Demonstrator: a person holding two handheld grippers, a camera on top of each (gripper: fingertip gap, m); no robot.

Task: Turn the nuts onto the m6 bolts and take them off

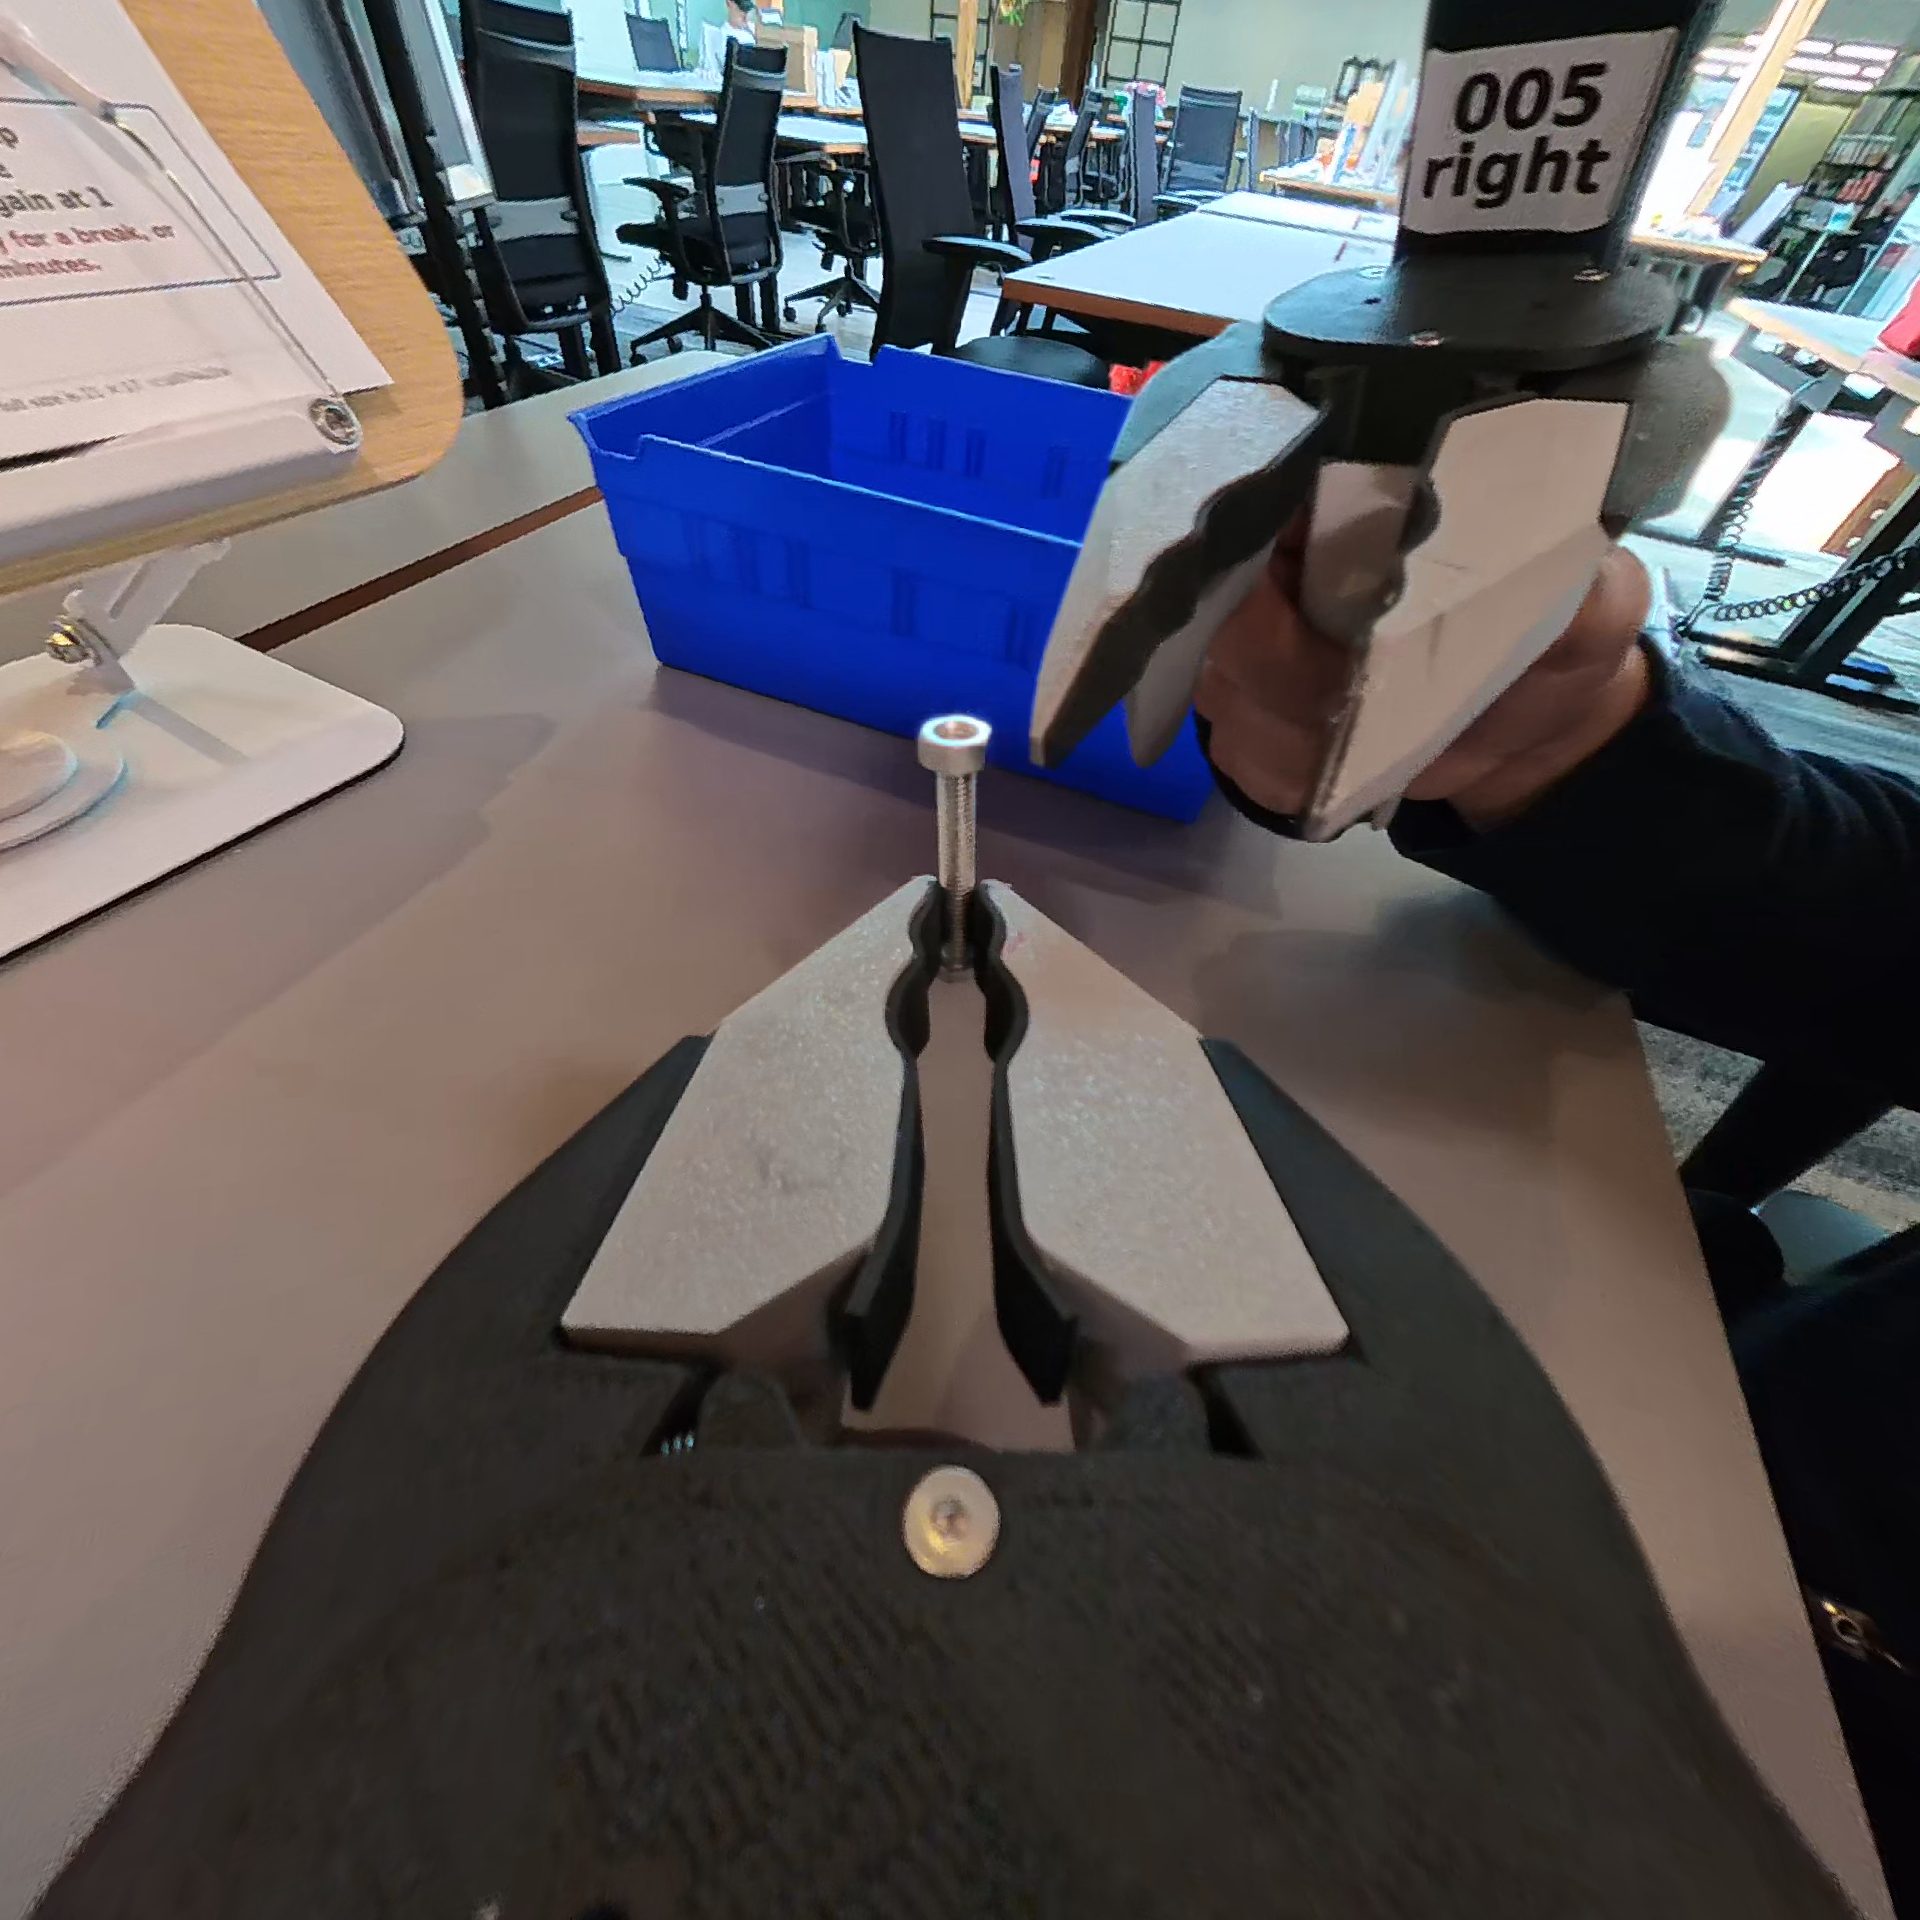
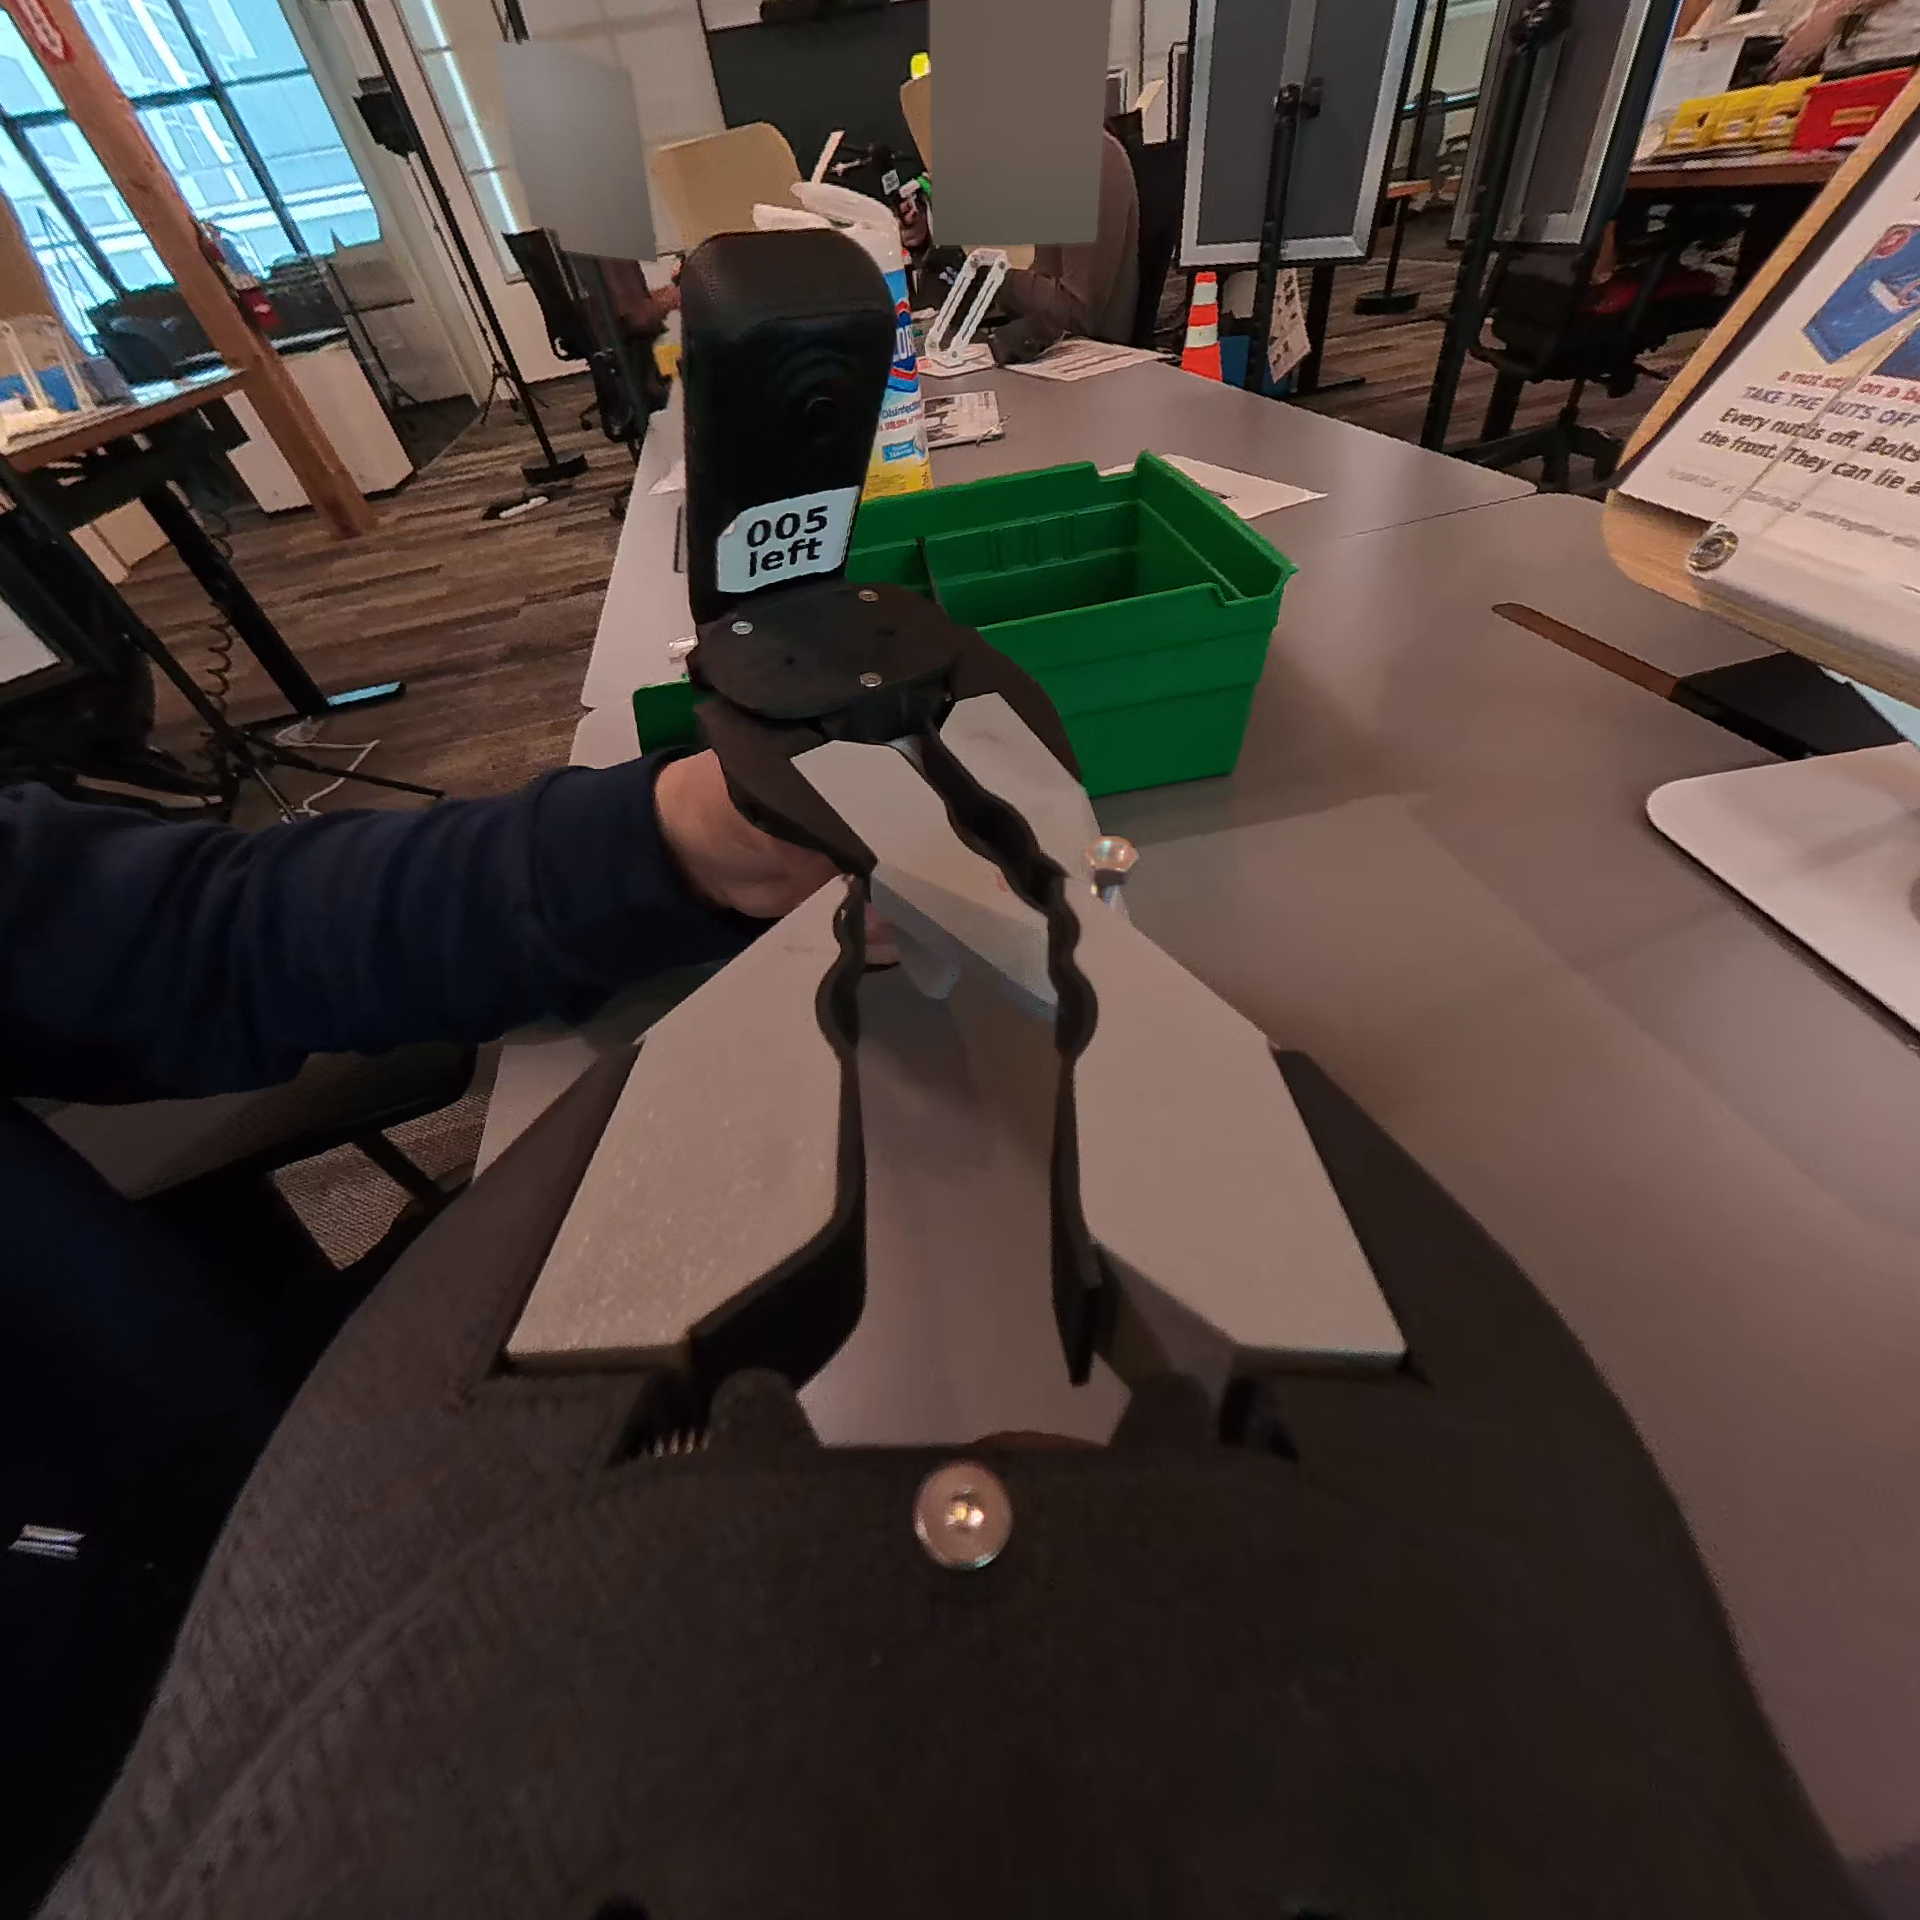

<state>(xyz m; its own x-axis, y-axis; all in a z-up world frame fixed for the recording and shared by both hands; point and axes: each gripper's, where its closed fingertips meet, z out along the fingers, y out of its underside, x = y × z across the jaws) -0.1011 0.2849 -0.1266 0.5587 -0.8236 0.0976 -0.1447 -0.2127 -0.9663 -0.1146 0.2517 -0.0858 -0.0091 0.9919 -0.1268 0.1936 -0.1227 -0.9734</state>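
- Left claw [image 1: 956,914]: jaws drawn narrow, clamped on the lower shank of one bolt [image 1: 954,800] at the very tips.
- The bolt stands upright, socket head uppermost, most of its threaded shank clear above the fingertips. No nut can be made out on it.
- In the right wrist view the same bolt [image 2: 1110,868] shows only by its head and a short length of shank, just past the right fingertip of the right claw; the rest is hidden.
- Right claw [image 2: 956,914]: jaws apart at a moderate gap, nothing between the pads. In the left wrist view it [image 1: 1091,743] hangs tips down, above and to the right of the bolt head, near but not touching.
- A hand [image 1: 1455,686] in a dark sleeve grips the right claw's handle; a second hand [image 2: 727,842], also dark-sleeved, grips the left claw's handle.
- Left claw [image 2: 1060,888] as seen from the right wrist view points toward the camera, its tips partly covered by the right claw's fingers.
- Blue bin [image 1: 862,540]: on the tabletop [image 1: 520,935] behind the bolt, what shows of its inside appears empty.
- Green bin [image 2: 1122,623]: on the tabletop [image 2: 1455,935] behind the left claw; contents cannot be judged.
- A white stand [image 1: 177,727] with a printed sheet occupies the tabletop's left edge in the left wrist view.
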